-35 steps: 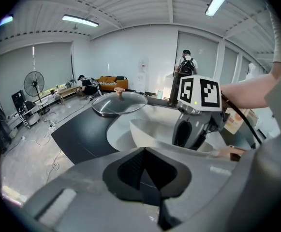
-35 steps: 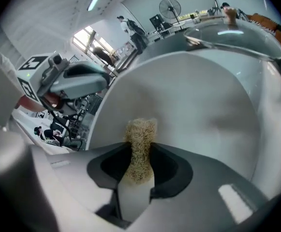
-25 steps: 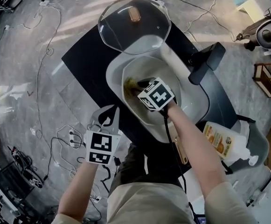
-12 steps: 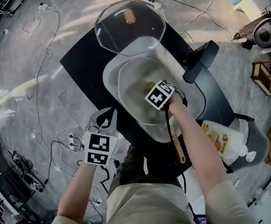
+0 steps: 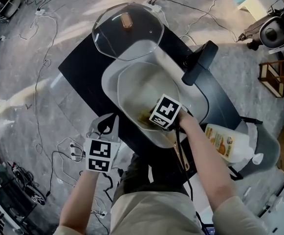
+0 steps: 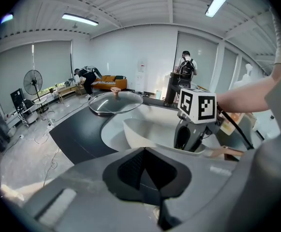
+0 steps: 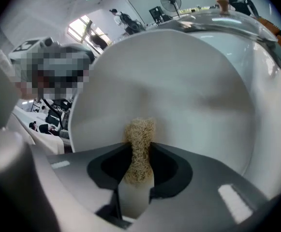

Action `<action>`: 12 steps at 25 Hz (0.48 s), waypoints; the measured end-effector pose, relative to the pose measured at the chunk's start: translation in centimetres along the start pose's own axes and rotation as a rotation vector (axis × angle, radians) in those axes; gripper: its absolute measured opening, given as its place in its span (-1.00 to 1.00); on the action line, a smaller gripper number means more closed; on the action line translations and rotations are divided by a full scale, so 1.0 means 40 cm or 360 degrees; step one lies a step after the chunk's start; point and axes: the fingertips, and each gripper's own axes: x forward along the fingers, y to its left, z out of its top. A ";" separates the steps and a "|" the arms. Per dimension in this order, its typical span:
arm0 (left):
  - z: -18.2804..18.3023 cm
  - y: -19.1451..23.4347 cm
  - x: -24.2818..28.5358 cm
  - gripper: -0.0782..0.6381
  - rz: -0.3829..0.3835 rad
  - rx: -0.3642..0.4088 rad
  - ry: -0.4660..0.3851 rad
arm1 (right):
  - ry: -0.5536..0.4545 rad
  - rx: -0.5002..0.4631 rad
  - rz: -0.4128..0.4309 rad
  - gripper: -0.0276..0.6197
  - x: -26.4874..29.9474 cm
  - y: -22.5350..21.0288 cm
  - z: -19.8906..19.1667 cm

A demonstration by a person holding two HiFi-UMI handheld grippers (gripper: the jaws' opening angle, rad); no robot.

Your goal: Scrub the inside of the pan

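Observation:
The white pan point(image 5: 137, 84) sits inside a larger white basin point(image 5: 108, 77) on the black table; its brown handle point(image 5: 181, 156) points toward me. My right gripper point(image 5: 151, 117) reaches into the pan's near side, shut on a tan scrub sponge point(image 5: 144, 117). In the right gripper view the sponge point(image 7: 140, 132) sticks out between the jaws and presses on the pan's white inside point(image 7: 179, 86). My left gripper point(image 5: 107, 124) hangs off the table's near-left edge, shut and holding nothing. From the left gripper view, the pan point(image 6: 150, 129) and right gripper point(image 6: 191, 138) lie ahead.
A glass lid point(image 5: 127, 29) with a brown knob rests at the basin's far end. A black appliance point(image 5: 199, 62) stands right of the pan. A soap bottle point(image 5: 225, 143) and grey bin point(image 5: 268, 153) are at the near right. Cables point(image 5: 71, 148) cross the floor.
My right gripper has swept the sponge from the pan's left side across the middle and back to its near side. The left gripper has stayed in place.

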 end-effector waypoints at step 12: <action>-0.016 -0.008 -0.016 -0.78 0.0008 -0.0022 0.0007 | -0.0805 0.0119 -0.0204 -0.52 -0.011 -0.042 0.271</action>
